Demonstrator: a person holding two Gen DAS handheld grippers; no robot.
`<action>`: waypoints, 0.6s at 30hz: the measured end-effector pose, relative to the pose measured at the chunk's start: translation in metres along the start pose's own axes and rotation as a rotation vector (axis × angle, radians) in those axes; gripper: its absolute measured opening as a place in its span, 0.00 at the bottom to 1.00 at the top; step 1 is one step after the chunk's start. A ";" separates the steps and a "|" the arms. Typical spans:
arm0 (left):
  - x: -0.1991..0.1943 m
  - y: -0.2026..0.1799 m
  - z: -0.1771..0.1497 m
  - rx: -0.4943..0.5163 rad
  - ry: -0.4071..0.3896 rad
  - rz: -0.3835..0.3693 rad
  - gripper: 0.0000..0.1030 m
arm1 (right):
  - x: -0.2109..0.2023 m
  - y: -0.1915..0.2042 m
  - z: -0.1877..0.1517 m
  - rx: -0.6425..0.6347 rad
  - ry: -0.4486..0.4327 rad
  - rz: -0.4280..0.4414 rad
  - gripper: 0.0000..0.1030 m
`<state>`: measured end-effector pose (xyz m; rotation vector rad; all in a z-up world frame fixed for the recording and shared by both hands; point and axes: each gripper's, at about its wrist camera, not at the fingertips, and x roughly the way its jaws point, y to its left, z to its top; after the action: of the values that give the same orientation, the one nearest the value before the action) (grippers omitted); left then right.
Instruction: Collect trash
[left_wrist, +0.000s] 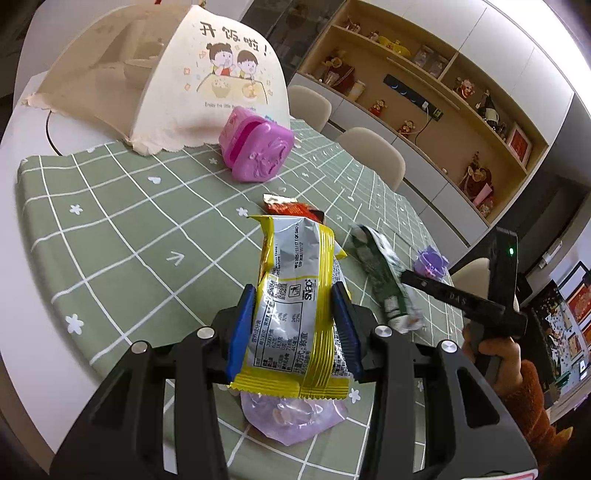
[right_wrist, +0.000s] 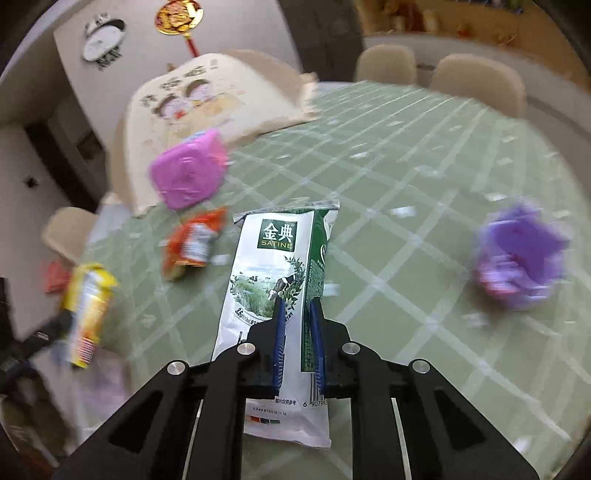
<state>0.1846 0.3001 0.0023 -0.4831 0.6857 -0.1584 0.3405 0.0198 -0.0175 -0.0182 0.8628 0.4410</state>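
Ahead of the left gripper (left_wrist: 293, 325), a red wrapper (left_wrist: 291, 209) and pink box (left_wrist: 256, 151) lie on the green tablecloth (left_wrist: 122, 229); a lilac bag (left_wrist: 291, 415) sits beneath. Its pads clamp a yellow wrapper (left_wrist: 295, 295), long axis running away along the fingers. The right gripper (right_wrist: 297, 341) pinches a flattened milk carton (right_wrist: 275, 273), pointing forward likewise, purple cup (right_wrist: 521, 258) off right.

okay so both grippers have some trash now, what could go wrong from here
The left gripper pinches the yellow wrapper across its crumpled middle; it may slip out when moved. The right gripper grips the flattened milk carton only near its lower end, so it might swing or pull free. The orange wrapper remains on the table.
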 end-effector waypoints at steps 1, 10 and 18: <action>-0.002 0.001 0.001 -0.001 -0.005 0.005 0.38 | -0.004 -0.001 -0.001 -0.009 -0.012 -0.012 0.13; -0.019 0.016 0.011 -0.022 -0.061 0.071 0.38 | -0.026 0.072 -0.026 -0.232 0.035 0.344 0.36; -0.038 0.041 0.012 -0.065 -0.092 0.119 0.38 | 0.009 0.138 -0.047 -0.398 0.139 0.380 0.36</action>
<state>0.1623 0.3520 0.0120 -0.5069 0.6289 -0.0017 0.2585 0.1400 -0.0321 -0.2573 0.9051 0.9731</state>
